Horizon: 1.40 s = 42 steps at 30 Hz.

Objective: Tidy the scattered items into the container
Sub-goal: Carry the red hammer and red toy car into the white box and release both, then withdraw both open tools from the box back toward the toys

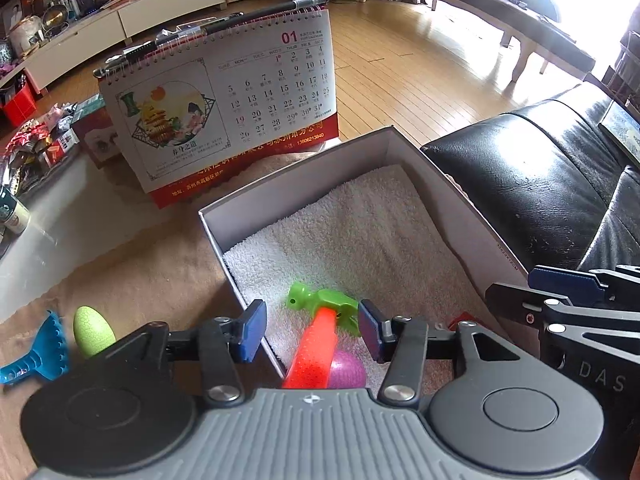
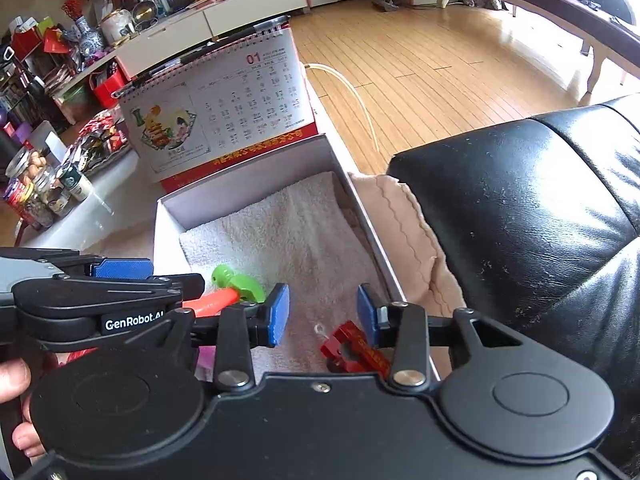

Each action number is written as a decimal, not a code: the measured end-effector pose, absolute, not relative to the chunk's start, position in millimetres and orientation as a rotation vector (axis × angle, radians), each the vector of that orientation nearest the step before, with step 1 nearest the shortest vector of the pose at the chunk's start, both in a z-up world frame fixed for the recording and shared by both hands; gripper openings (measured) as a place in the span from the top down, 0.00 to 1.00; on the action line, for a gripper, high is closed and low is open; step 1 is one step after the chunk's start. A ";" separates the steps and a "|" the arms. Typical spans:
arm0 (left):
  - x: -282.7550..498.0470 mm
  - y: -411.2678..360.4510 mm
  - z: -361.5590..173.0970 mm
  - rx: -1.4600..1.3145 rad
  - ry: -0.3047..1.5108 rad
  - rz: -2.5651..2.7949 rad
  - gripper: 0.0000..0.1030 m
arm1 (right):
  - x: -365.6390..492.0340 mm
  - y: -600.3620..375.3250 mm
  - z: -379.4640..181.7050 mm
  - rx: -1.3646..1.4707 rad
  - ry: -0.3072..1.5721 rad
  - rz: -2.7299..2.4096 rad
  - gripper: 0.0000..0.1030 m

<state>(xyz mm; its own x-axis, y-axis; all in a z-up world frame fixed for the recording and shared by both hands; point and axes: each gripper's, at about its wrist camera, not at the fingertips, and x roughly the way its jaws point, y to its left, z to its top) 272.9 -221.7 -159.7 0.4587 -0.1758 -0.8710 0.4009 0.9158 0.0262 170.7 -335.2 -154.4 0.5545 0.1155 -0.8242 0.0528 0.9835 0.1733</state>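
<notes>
White towel lines the box (image 1: pixel 404 148), and three things already lie on it: the hammer (image 1: pixel 316 340) with its green head and orange handle, a purple ball (image 1: pixel 347 370) under that handle, and a red toy (image 2: pixel 354 350) by the near right wall. Your left gripper (image 1: pixel 310 330) hangs over the hammer with its jaws wide; the head sits between the pads, but I judge it released, not gripped. Your right gripper (image 2: pixel 322 314) is also spread wide and empty, above the red toy. Left to do, as far as you can see: the green egg (image 1: pixel 93 332) and the blue rake (image 1: pixel 38 354), both outside the box on the cloth to your left. Roughly over halfway, I'd say.
</notes>
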 end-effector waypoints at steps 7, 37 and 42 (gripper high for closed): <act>262.2 -190.1 -144.2 0.218 1.011 -0.316 0.43 | 156.7 -298.7 -144.0 0.143 0.945 0.091 0.48; 209.7 139.8 -212.5 -0.024 1.060 0.145 0.32 | 138.6 -38.9 -255.2 -0.072 1.023 0.487 0.29; 212.3 163.2 -232.5 -0.056 1.083 0.149 0.32 | 142.7 -14.2 -273.4 -0.095 1.035 0.523 0.29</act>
